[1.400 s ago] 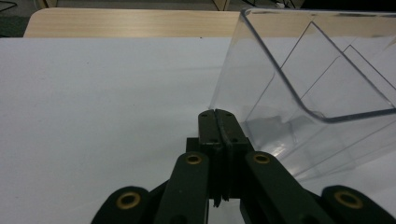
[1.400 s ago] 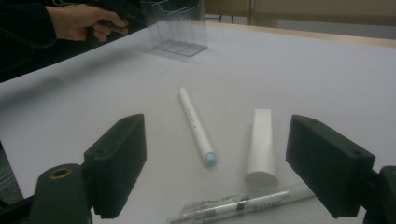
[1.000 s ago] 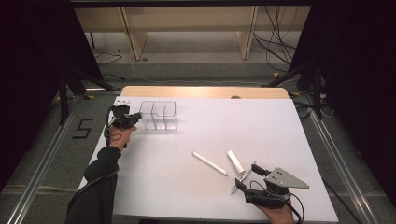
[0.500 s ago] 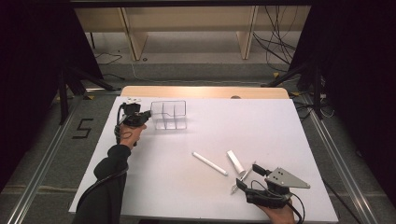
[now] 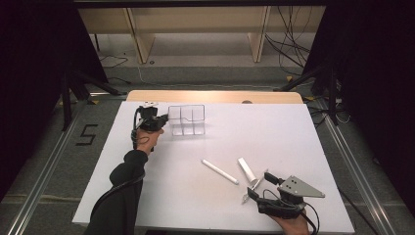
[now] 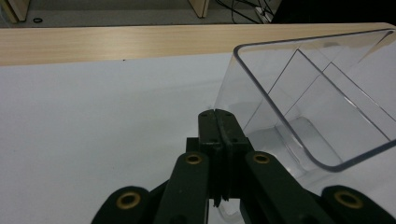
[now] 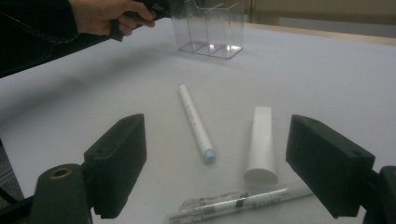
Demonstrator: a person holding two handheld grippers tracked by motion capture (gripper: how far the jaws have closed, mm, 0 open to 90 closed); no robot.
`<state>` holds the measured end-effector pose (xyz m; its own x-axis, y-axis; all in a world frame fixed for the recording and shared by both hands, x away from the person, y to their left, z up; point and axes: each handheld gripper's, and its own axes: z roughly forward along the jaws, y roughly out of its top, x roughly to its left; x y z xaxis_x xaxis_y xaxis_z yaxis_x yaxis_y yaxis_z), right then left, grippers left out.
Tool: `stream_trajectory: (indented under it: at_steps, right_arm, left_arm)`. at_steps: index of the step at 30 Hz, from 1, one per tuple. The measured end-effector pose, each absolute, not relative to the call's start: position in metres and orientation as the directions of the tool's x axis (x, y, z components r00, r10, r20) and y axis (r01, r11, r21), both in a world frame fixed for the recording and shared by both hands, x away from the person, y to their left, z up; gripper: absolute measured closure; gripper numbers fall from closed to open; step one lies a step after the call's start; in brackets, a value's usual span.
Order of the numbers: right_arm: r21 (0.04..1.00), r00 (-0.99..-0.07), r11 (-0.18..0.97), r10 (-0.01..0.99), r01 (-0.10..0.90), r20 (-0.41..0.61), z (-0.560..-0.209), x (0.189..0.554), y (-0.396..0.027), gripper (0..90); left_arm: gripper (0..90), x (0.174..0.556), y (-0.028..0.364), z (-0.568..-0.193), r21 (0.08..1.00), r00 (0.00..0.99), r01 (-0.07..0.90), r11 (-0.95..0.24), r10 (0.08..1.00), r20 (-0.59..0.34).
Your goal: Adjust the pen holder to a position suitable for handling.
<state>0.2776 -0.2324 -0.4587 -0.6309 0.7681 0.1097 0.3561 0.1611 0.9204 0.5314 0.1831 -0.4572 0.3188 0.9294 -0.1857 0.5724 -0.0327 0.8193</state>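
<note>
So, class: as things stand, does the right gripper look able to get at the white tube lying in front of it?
Probably yes. The right gripper has its jaws wide open, pointed at the white tube, with bare table between them. A clear pen lies just before the tube, so it might get nudged.

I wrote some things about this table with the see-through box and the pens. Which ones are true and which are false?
1. The left gripper is shut on the wall of the clear plastic divided box. True.
2. The right gripper is shut. False: its jaws stand wide open, holding nothing.
3. The white pen with a blue tip lies inside the box. False: it lies on the white table.
4. The short white tube lies beside that pen. True.
</note>
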Motion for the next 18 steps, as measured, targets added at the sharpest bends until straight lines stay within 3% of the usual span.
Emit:
stream_trajectory:
  at_steps: [18]
  right_arm:
    - [0.919,-0.634,0.166,0.766,0.358,0.109,-0.459,0.278,-0.232,21.2]
  left_arm:
    - [89.5,0.537,0.154,-0.457,0.823,0.351,0.566,-0.05,0.918,-0.186]
